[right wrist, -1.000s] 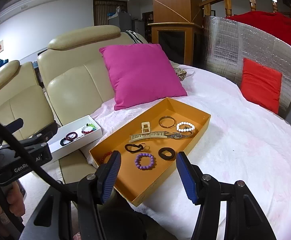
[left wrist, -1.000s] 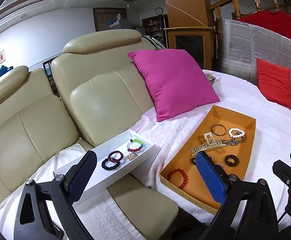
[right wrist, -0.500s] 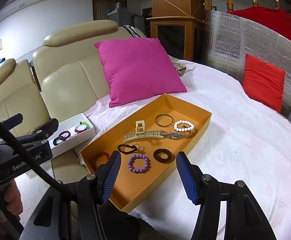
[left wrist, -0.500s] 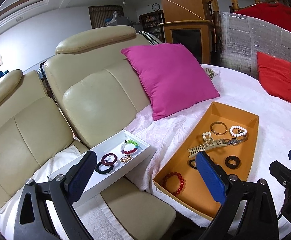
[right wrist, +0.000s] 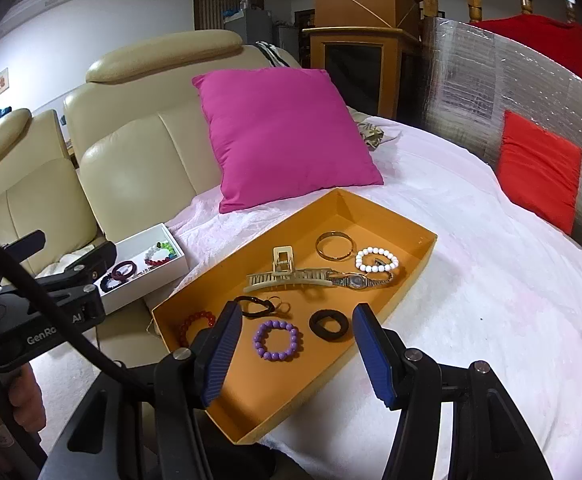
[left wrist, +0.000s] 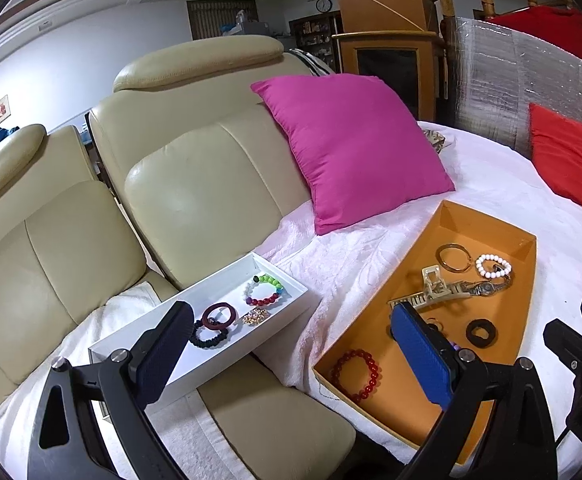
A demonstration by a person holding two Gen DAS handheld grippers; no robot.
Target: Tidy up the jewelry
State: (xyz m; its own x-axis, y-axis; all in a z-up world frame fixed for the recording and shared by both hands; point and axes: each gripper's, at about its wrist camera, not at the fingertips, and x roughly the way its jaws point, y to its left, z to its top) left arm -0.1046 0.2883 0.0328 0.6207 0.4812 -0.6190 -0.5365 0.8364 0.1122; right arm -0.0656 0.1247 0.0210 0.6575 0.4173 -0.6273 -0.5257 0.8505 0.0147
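An orange tray (right wrist: 419, 272) on the white-covered table holds a purple bead bracelet (right wrist: 277, 339), a black hair tie (right wrist: 329, 324), a red bead bracelet (left wrist: 355, 374), a beige hair claw (right wrist: 291, 276), a watch (right wrist: 357, 280), a white bead bracelet (right wrist: 377, 261) and a gold bangle (right wrist: 335, 245). A white tray (left wrist: 195, 356) on the sofa seat holds several bracelets, among them a multicoloured one (left wrist: 266, 290). My right gripper (right wrist: 295, 354) is open and empty above the orange tray's near end. My left gripper (left wrist: 291, 352) is open and empty between the two trays.
A magenta pillow (left wrist: 355, 148) leans on the cream leather sofa (left wrist: 195, 184) behind the trays. A red cushion (right wrist: 539, 168) rests against a silver foil panel (right wrist: 503, 92) at the table's far right. A wooden cabinet (right wrist: 355, 64) stands behind.
Both grippers have moved forward and down toward the trays. The purple bracelet and black hair tie now sit closer between my right fingers. Both stay open.
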